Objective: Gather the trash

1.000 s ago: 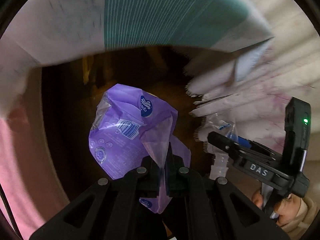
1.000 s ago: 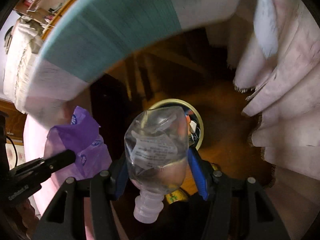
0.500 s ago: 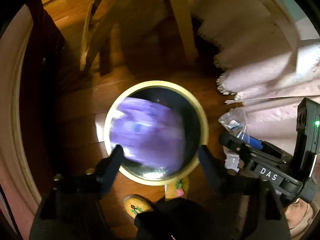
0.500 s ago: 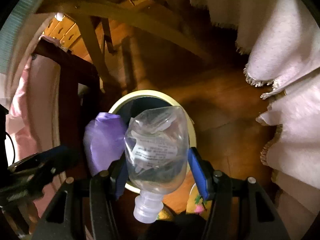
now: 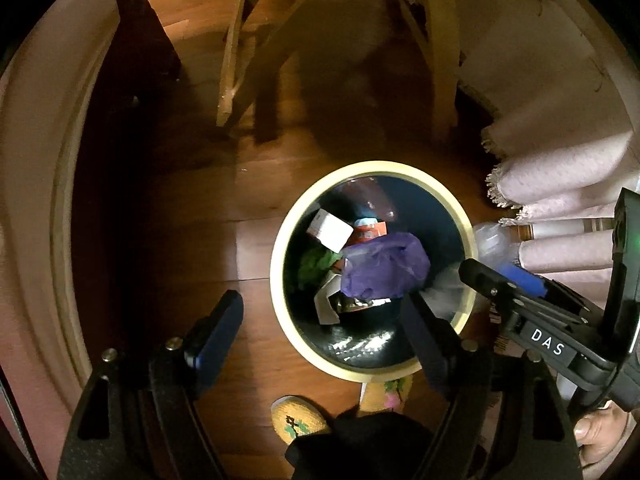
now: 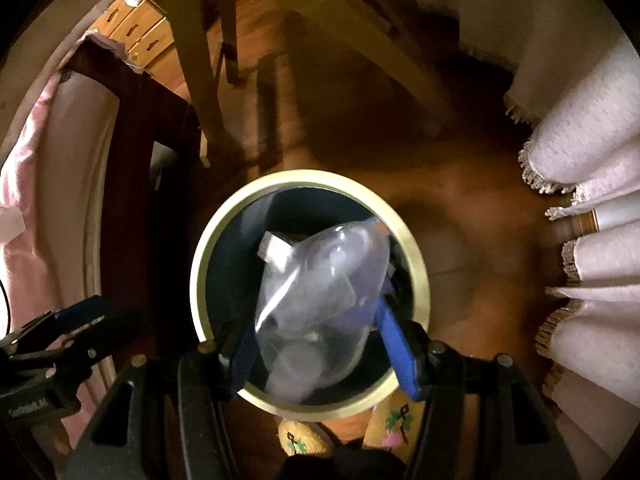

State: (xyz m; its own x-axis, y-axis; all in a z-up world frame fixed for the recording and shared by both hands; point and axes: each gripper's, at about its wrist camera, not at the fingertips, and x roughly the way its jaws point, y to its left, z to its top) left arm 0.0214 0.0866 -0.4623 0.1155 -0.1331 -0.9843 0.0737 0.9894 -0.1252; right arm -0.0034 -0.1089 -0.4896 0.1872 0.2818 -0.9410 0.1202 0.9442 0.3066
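Observation:
A round bin with a cream rim (image 5: pixel 280 248) (image 6: pixel 200 256) stands on the wooden floor below both grippers. The purple wrapper (image 5: pixel 384 268) lies inside it on top of other trash. My left gripper (image 5: pixel 320 316) is open and empty above the bin's near left rim. The crushed clear plastic bottle (image 6: pixel 324 312) is blurred between the fingers of my right gripper (image 6: pixel 316 344), over the bin's mouth; the jaws look spread wider than the bottle. In the left wrist view the right gripper (image 5: pixel 500 280) sits at the bin's right edge.
A white box (image 5: pixel 330 230), green and red scraps lie in the bin. Wooden chair legs (image 5: pixel 256 52) stand beyond it. A fringed pale tablecloth (image 5: pixel 560 168) (image 6: pixel 580 216) hangs at the right. Pink cloth (image 6: pixel 36 160) hangs at the left. Two slippered feet (image 5: pixel 300 416) stand by the bin's near rim.
The left gripper opened and dropped the purple wrapper, which now lies in the bin. Both grippers swung down over the bin. The right jaws have spread and the bottle is tipping, blurred.

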